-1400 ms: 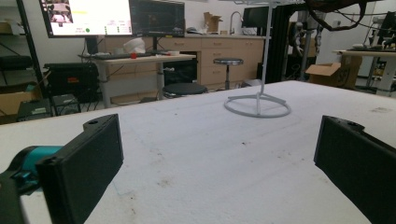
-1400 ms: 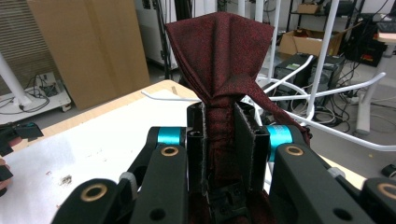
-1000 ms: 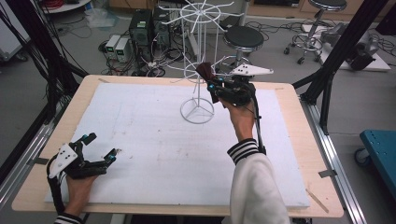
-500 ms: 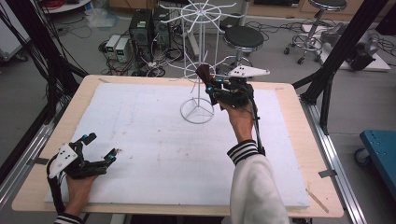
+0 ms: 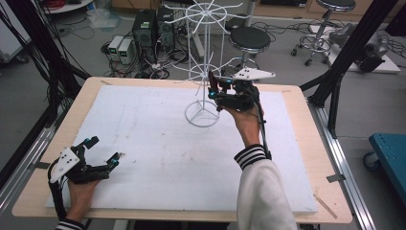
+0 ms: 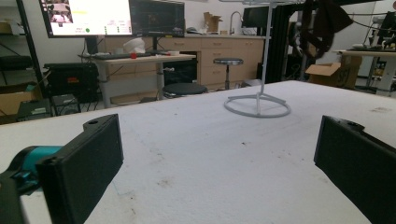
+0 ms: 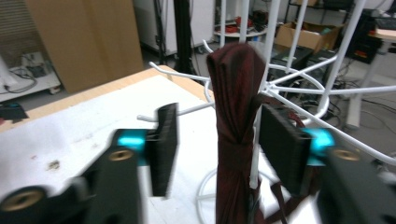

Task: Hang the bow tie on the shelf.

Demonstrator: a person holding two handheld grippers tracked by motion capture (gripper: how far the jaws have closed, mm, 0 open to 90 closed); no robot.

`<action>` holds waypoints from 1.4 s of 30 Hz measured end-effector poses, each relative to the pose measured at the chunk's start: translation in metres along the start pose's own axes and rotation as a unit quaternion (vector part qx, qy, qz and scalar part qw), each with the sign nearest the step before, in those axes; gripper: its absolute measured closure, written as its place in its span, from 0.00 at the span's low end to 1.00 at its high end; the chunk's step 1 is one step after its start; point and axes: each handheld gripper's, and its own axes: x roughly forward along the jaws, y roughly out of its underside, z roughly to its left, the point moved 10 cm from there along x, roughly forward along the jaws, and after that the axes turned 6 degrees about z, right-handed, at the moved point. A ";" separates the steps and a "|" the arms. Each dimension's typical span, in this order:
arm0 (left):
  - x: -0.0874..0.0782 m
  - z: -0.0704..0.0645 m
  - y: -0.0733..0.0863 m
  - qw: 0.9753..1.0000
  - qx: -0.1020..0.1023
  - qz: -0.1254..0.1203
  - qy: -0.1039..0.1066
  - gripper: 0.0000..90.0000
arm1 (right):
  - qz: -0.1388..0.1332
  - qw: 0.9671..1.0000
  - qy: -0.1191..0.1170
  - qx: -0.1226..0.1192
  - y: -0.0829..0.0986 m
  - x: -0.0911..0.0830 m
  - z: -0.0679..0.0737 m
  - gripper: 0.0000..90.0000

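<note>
At the lower left of the frame the left gripper (image 5: pixel 98 155) rests open and empty on the counter (image 5: pixel 158 143), while farther up, the right gripper (image 7: pixel 215 140), fingers apart, straddles an upright dark red cloth (image 7: pixel 236 140) beside the white wire rack (image 5: pixel 203 62).

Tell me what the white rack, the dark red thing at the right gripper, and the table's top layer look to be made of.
White rack: thin metal wire, likely white-coated; slim rigid rods and ring base. Dark red thing: soft fabric, matte; it shows folds and a wrapped band. Table's top layer: white foam-like sheet, dull and speckled with marks, laid on a light wood board; exact material uncertain.
</note>
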 end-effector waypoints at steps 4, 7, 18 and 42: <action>0.000 0.000 0.000 1.000 0.000 0.000 0.000 0.02 | 0.008 1.000 0.020 -0.019 0.000 0.000 0.000 0.20; 0.000 0.000 0.000 1.000 0.000 0.000 0.000 0.02 | 0.007 0.999 0.033 -0.021 0.000 -0.001 -0.001 0.11; 0.000 0.001 0.000 1.000 -0.001 0.000 -0.001 0.02 | -0.015 0.999 0.025 -0.025 -0.006 -0.005 0.001 0.01; 0.000 0.000 0.000 1.000 0.000 0.000 -0.001 0.02 | -0.062 0.996 0.058 0.007 0.047 -0.084 -0.020 0.01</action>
